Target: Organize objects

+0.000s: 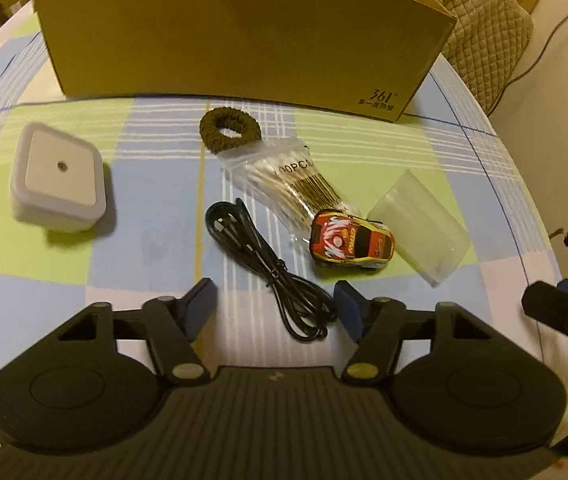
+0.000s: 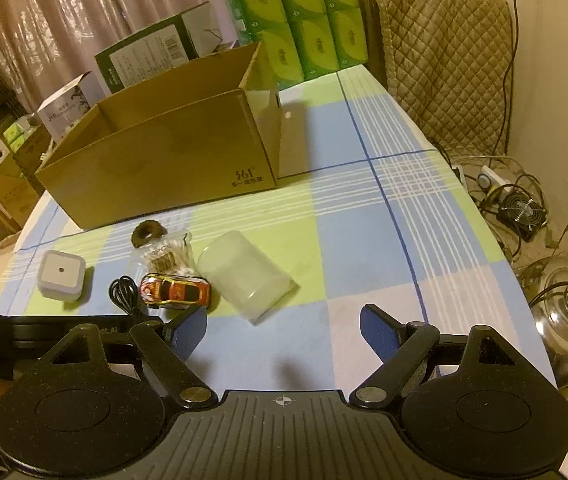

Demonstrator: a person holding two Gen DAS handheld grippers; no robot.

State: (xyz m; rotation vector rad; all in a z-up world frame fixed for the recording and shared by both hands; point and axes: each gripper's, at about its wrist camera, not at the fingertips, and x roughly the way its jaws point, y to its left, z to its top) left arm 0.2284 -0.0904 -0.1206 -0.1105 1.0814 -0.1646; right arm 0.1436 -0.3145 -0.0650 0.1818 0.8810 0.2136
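Note:
An open cardboard box [image 1: 240, 28] [image 2: 164, 156] stands at the back of the checked tablecloth. In front of it lie a white square night light [image 1: 58, 178] [image 2: 61, 274], a brown hair tie [image 1: 229, 130] [image 2: 148, 233], a bag of cotton swabs [image 1: 295, 184] [image 2: 168, 256], a coiled black cable [image 1: 272, 276] [image 2: 124, 294], a red toy car [image 1: 351, 242] [image 2: 176, 290] and a clear plastic cup [image 1: 419, 224] [image 2: 246, 276] on its side. My left gripper [image 1: 276, 302] is open, with the cable's near loop between its fingers. My right gripper [image 2: 284, 330] is open over bare cloth, near the cup.
Green tissue packs [image 2: 295, 20] and other cartons [image 2: 144, 52] stand behind the box. A quilted chair back [image 2: 443, 60] is at the table's right edge. On the floor to the right lie cables, a fan [image 2: 521, 210] and a glass lid [image 2: 567, 312].

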